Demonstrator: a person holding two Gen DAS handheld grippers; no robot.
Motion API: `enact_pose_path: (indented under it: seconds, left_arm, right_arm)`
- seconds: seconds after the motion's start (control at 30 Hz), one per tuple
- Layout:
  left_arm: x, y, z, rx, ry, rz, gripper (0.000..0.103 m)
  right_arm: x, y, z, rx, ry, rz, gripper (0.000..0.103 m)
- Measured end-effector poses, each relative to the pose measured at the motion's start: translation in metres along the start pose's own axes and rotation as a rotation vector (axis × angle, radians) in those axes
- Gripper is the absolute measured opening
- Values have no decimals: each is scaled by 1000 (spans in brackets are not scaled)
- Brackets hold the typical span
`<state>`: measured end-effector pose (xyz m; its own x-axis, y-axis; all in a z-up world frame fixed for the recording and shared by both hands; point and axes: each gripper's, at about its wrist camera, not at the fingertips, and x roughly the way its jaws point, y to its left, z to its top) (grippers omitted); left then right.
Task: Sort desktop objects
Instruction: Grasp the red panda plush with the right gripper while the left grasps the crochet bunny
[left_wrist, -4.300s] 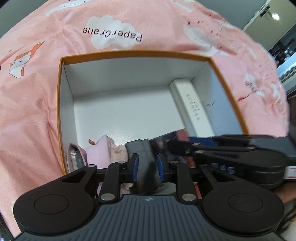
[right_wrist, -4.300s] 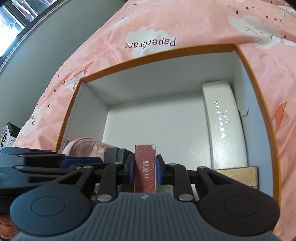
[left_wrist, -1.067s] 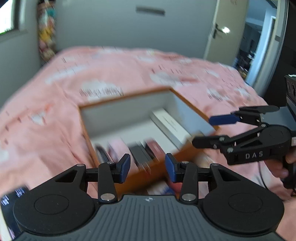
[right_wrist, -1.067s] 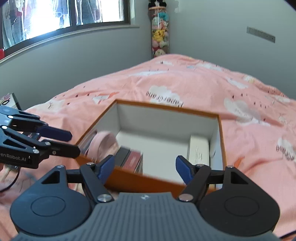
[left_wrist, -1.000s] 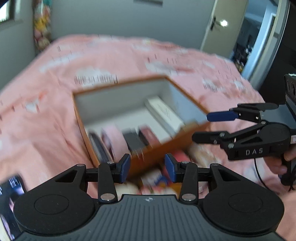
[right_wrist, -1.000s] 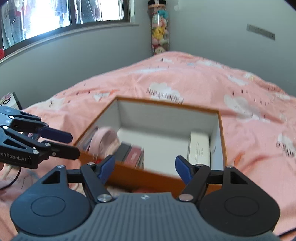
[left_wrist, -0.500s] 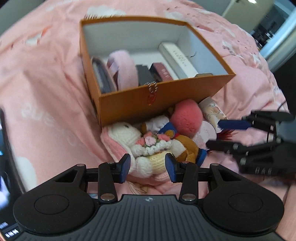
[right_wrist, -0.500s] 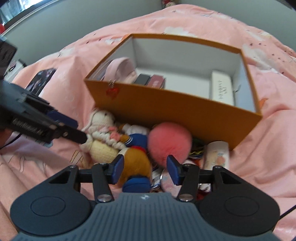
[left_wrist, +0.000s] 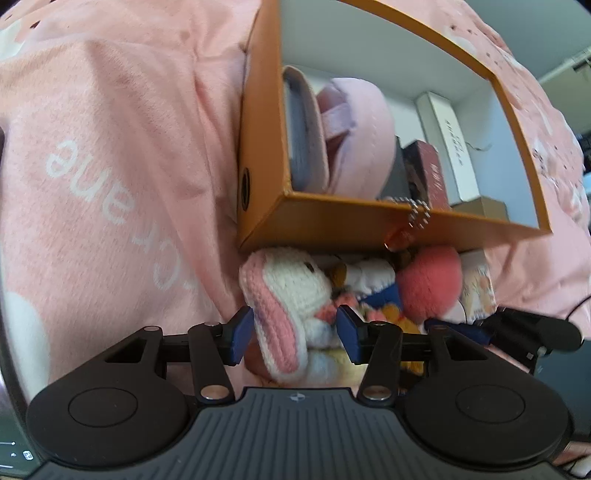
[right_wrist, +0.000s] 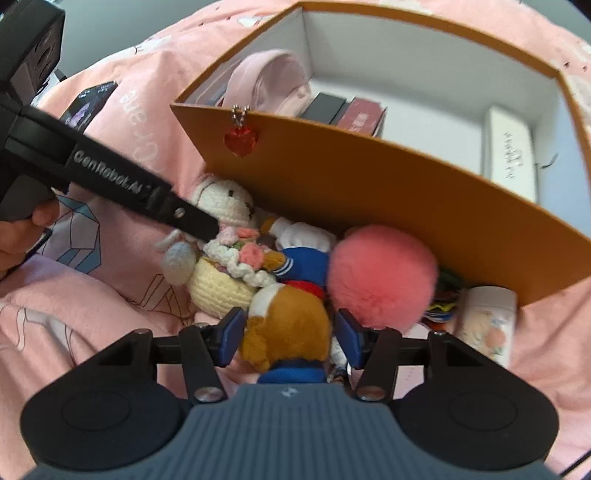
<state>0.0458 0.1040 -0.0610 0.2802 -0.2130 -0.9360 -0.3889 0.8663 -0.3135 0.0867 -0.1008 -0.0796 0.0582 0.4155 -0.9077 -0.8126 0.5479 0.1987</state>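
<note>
Left tongs: matte black linkage arms, blue pads, silver pivot screws, ribbed grey housing with two round black caps. Right tongs: same build. White lettering "GenRobot.AI" on the black arm at upper left of the right-wrist frame.

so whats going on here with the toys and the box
A person holds a tool in each hand over a heap of toys lying against the orange box on a pink bedspread. The left tool straddles the crocheted bunny, its jaws opening. The right tool straddles the brown plush toy, jaws also opening. Neither is gripped yet.
</note>
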Motion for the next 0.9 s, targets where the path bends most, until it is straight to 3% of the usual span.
enact_pose_path:
  seconds: [0.4, 0.63, 0.9]
  left_arm:
    - [27, 11, 11, -55, 65, -40, 60]
    - [5, -2, -2, 68, 5, -49, 51]
    - [-22, -27, -13, 329, -68, 28, 49]
  right_arm:
    - [31, 6, -3, -19, 69, 7, 56]
    - [13, 15, -10, -45, 46, -5, 53]
    - [-31, 2, -23, 46, 0, 39, 53]
